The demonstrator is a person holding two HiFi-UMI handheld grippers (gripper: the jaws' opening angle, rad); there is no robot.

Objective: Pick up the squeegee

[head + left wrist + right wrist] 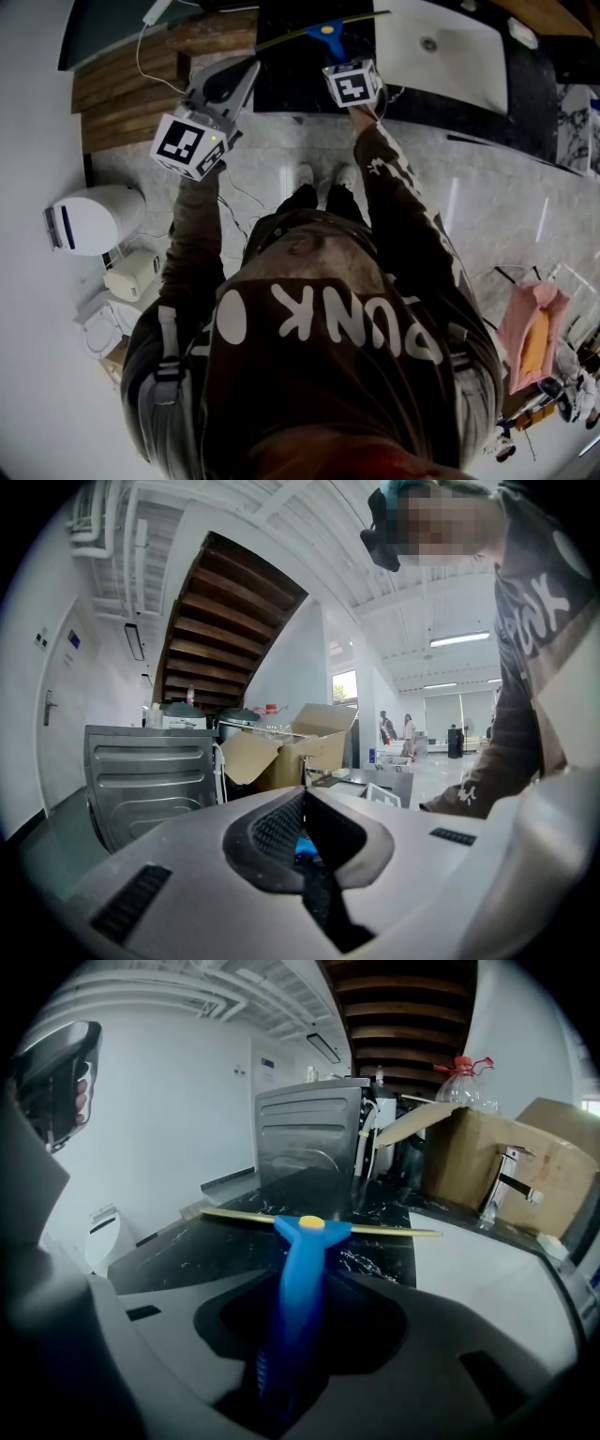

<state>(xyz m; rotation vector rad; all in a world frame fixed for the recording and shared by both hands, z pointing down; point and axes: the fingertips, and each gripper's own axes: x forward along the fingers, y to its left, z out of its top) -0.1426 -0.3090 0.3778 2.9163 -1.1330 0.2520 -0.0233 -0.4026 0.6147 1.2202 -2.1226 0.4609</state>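
You wear a dark brown sweatshirt with big white letters across it, small white marks on the right sleeve, grey shoulder straps and white shoes. Your left gripper and right gripper share light grey shells, dark ribbed pads, and cubes of black-and-white square markers.

The squeegee has a blue handle and a thin yellow blade bar. Its blade lies across the black marbled surface, its handle clamped in the right tongs.
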